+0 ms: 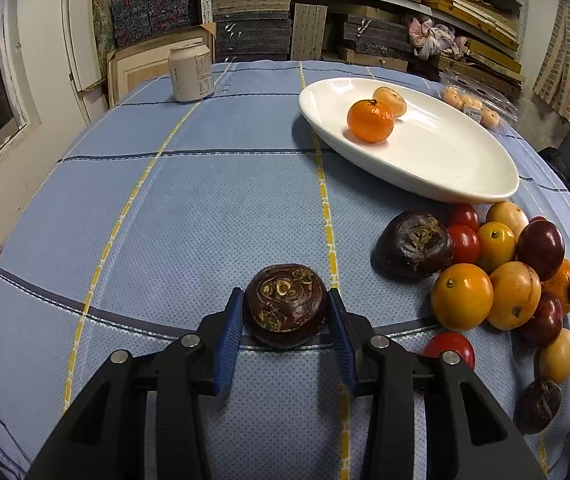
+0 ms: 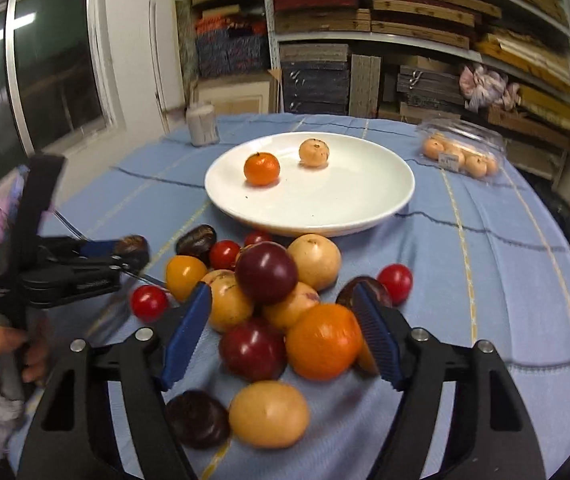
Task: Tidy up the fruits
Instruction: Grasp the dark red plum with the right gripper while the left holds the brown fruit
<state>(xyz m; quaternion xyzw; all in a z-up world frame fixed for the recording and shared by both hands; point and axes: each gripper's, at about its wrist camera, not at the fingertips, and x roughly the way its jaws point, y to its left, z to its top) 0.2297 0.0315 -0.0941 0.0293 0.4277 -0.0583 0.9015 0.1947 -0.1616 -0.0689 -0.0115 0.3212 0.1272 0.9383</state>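
While the left gripper [image 1: 285,314] squeezes a dark brown water chestnut [image 1: 285,304] between its blue ribbed pads, the sorting job is only partly done. This chestnut is flat, round and rough on top, and it sits low near the front edge of the table [image 1: 205,208], which wears a blue checked cloth. A white oval plate [image 1: 445,168] waits toward the far right edge with a shiny orange mandarin [image 1: 369,121] and a pale one on it. I think the next move is to lift the chestnut and carry it to its own spot.

From the right wrist, the right gripper [image 2: 285,332] stands about half open over the fruit pile [image 2: 269,300] near the front edge. Its jaws sit on either side of a smooth orange fruit [image 2: 323,340] and a dark red plum [image 2: 253,348], but I cannot tell if they press on anything. It needs to pick just one fruit, so the round ones don't roll away.
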